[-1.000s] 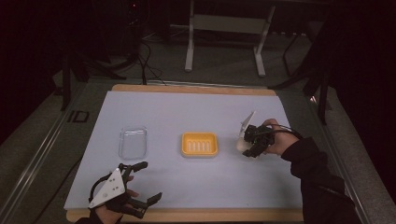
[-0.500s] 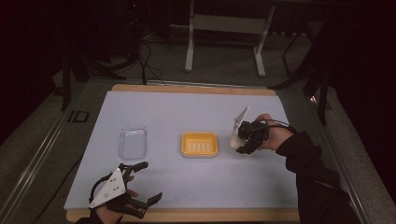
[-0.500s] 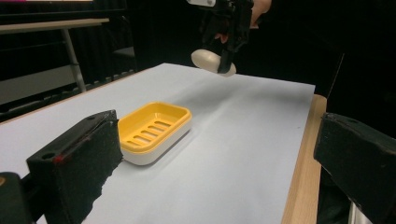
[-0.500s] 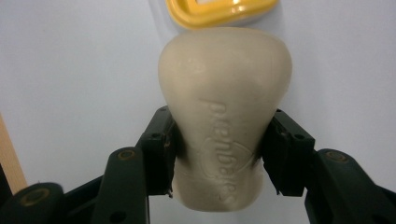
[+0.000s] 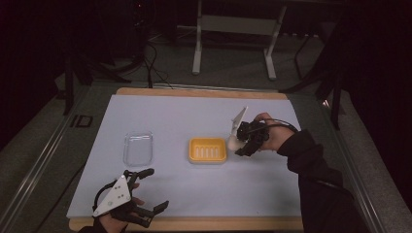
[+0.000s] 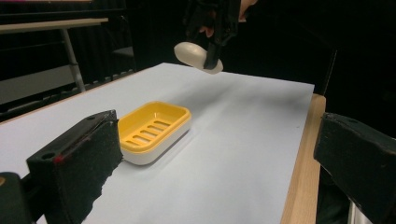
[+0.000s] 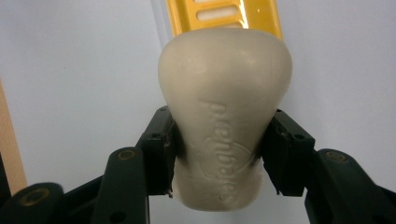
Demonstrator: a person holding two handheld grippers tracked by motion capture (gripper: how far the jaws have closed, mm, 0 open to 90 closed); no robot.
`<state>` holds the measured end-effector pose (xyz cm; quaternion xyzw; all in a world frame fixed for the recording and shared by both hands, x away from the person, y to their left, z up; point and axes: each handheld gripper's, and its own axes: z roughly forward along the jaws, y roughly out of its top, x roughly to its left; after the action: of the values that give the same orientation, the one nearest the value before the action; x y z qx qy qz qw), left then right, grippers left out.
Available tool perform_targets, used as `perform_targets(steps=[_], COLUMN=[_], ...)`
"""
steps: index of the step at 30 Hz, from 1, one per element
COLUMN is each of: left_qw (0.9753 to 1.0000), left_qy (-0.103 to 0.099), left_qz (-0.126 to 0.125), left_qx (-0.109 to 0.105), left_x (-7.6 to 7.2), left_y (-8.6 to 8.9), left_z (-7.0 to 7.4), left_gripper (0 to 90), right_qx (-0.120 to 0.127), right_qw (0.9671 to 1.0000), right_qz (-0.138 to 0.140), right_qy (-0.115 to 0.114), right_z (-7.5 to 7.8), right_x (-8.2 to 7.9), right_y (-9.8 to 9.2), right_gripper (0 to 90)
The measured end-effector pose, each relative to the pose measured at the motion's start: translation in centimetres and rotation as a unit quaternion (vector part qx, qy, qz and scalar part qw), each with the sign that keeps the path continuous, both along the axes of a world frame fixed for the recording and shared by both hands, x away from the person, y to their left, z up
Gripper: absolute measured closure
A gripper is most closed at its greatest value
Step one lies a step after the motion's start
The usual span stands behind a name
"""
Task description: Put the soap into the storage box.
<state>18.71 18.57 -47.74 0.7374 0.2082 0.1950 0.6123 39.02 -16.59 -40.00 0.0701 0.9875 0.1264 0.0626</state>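
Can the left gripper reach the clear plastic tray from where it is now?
Probably yes. The left gripper is open and holds nothing, and the clear tray lies just ahead of it on the white table with nothing between them.

The white table cover (image 5: pixel 194 116) lies open across most of its width. Three things break it up: the clear plastic lid (image 5: pixel 138 148) at the left, the yellow soap dish (image 5: pixel 207 150) in the middle, and the right gripper (image 5: pixel 236 142), raised just beside the dish's right edge with a bar of soap (image 7: pixel 224 116) between its jaws. A bare lane runs between lid and dish. The left gripper (image 5: pixel 145 191) occupies the near left edge; the far half is unobstructed.
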Motion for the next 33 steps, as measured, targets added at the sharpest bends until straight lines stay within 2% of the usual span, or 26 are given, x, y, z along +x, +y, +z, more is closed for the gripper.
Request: perform_targets(steps=[4,17,22,27,33], left_qw=[1.0000,1.0000,1.0000,1.0000,1.0000], left_qy=[0.000,0.001,0.002,0.000,0.001], left_qz=[0.000,-0.004,-0.005,-0.006,-0.007], left_qx=[0.001,0.002,0.001,0.001,0.002], left_x=[0.0,0.0,0.0,0.0,0.0], left_y=[0.0,0.0,0.0,0.0,0.0], left_z=[0.0,0.0,0.0,0.0,0.0], left_gripper=[1.2,1.2,1.1,1.1,1.1], right_qx=[0.012,0.023,0.045,0.063,0.058], right_qw=[0.9999,0.9986,0.9966,0.9941,0.9943], right_qz=[0.011,0.047,0.065,0.084,0.086], right_qy=[-0.004,-0.008,-0.020,-0.029,-0.022], right_z=[0.3,1.7,1.9,1.5,0.2], right_x=[0.1,0.6,0.7,0.8,1.3], right_y=[0.7,3.3,4.0,4.7,5.5], right_gripper=[50.0,49.9,49.9,49.9,49.9])
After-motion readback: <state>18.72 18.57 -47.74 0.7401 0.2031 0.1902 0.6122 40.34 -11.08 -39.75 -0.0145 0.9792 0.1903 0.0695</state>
